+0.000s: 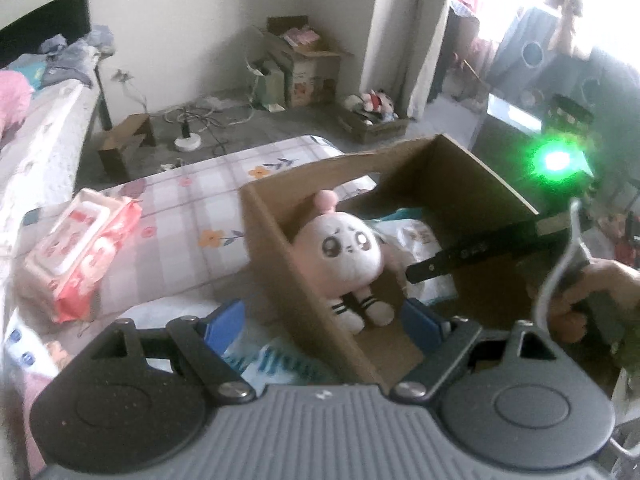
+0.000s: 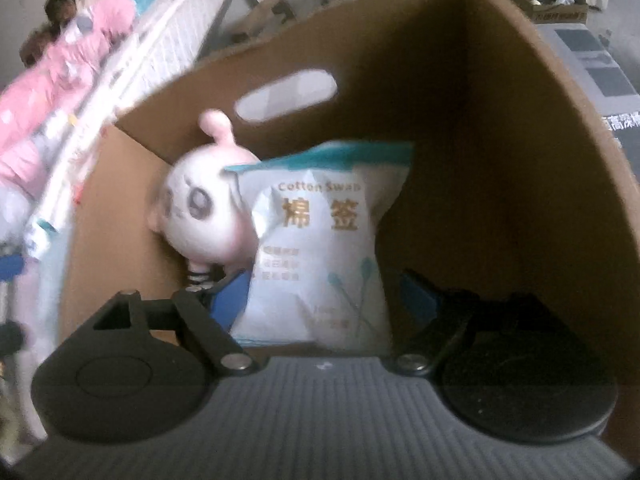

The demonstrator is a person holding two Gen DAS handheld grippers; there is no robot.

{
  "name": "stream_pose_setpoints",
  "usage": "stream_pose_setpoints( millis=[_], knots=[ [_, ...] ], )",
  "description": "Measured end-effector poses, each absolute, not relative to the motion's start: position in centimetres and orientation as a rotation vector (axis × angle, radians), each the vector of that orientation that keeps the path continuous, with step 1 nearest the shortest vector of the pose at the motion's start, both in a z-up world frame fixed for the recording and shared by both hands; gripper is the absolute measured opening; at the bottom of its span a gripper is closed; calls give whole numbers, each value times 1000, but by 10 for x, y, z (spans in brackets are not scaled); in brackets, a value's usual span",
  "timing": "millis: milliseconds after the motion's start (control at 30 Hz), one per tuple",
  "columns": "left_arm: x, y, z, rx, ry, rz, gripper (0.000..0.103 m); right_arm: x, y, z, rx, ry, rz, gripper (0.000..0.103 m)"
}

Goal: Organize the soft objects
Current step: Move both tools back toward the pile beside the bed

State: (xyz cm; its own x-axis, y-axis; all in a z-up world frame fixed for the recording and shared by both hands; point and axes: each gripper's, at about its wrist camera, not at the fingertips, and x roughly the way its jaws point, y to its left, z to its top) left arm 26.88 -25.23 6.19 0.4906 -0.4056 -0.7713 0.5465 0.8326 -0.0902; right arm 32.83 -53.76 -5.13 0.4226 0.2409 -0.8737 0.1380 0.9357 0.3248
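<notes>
Clamping a pale blue bag of cotton swabs (image 2: 320, 240) between its blue pads, the right gripper (image 2: 320, 300) is reaching inside the cardboard box (image 2: 500, 140), with the bag standing upright just in front of the box's far wall and its oval handle cut-out. A pink-and-white plush toy (image 1: 346, 256) is sitting in the box's left corner (leaning against the left wall, its striped legs pointing forward), and the bag is partly covering it in the right wrist view. The left gripper (image 1: 324, 320) is hovering at the box's near left wall with its fingers spread apart, one pad outside the wall and one inside, gripping nothing. The box is resting on a flowered bedsheet (image 1: 188, 204). A red-and-white pack of wipes (image 1: 80, 248) is lying near the sheet's left edge, well apart from the box.
</notes>
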Motion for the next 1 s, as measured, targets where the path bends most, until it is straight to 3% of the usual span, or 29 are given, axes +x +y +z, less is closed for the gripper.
stream_pose_setpoints(
  millis=[167, 400, 600, 767, 1000],
  knots=[
    [260, -223, 63, 129, 883, -552, 88, 335, -534, -55, 321, 1135, 20, 65],
    [252, -196, 49, 109, 915, -520, 88, 348, -524, -48, 199, 1070, -7, 64],
    [243, -184, 43, 108, 926, -513, 88, 344, -509, -39, 151, 1041, 89, 69],
    [237, -174, 39, 103, 934, -504, 88, 336, -525, -16, 228, 976, 59, 79],
    [216, -152, 37, 89, 946, -478, 89, 339, -532, -21, 353, 1002, 15, 80]
  ],
)
